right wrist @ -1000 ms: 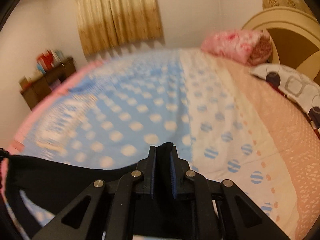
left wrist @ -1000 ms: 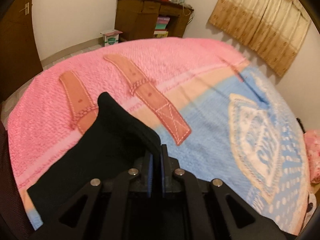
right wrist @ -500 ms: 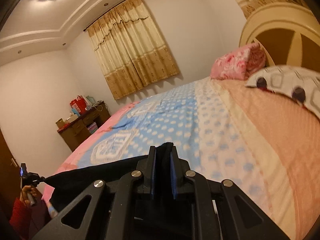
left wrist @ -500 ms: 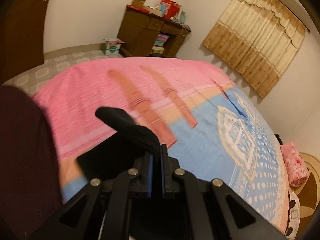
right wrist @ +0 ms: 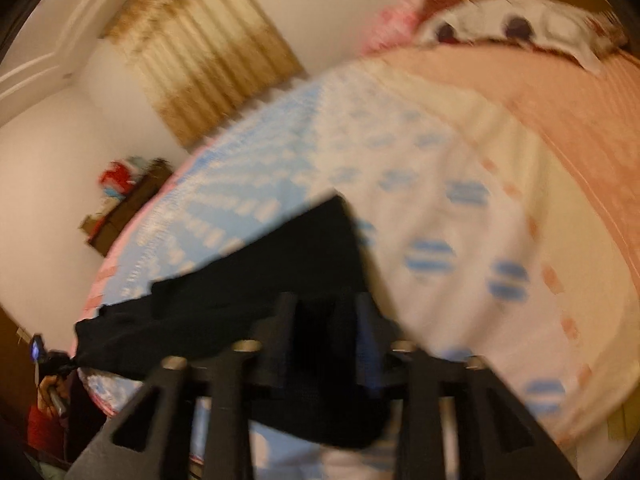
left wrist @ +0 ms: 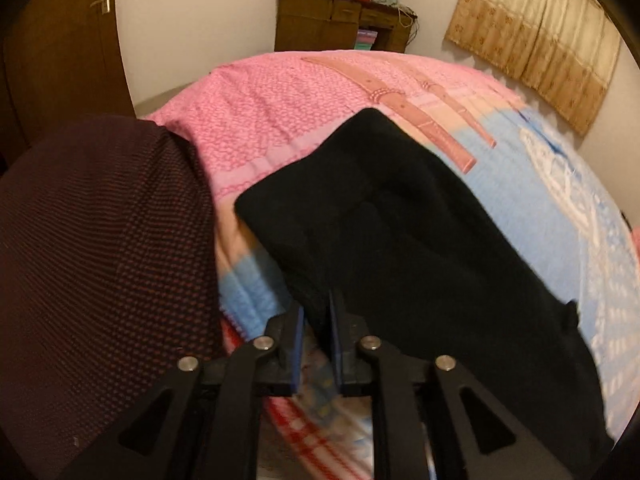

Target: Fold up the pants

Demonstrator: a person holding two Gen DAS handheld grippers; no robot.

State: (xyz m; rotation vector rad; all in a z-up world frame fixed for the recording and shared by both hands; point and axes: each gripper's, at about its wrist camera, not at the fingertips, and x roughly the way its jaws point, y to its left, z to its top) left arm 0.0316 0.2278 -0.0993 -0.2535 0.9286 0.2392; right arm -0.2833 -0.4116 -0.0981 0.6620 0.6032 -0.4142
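The black pants (left wrist: 400, 232) hang stretched between my two grippers over the bed. My left gripper (left wrist: 316, 312) is shut on one edge of the pants, with black cloth pinched between its blue pads. In the right wrist view the pants (right wrist: 256, 280) run as a dark band to the left, toward the far left gripper (right wrist: 60, 364). My right gripper (right wrist: 326, 312) holds the other end of the pants, with cloth filling the gap between its fingers; this view is blurred by motion.
The bed has a pink and blue quilt (left wrist: 280, 120) with white dots (right wrist: 440, 200). Pillows (right wrist: 520, 24) lie at the headboard. A wooden desk (left wrist: 340, 20) and a curtain (left wrist: 540, 32) stand by the wall. A dark red patterned cloth (left wrist: 100, 260) is close at left.
Both grippers have swung down toward the bed with the pants. The cloth now spreads wide in front of the left gripper. The right view has tilted and blurred.
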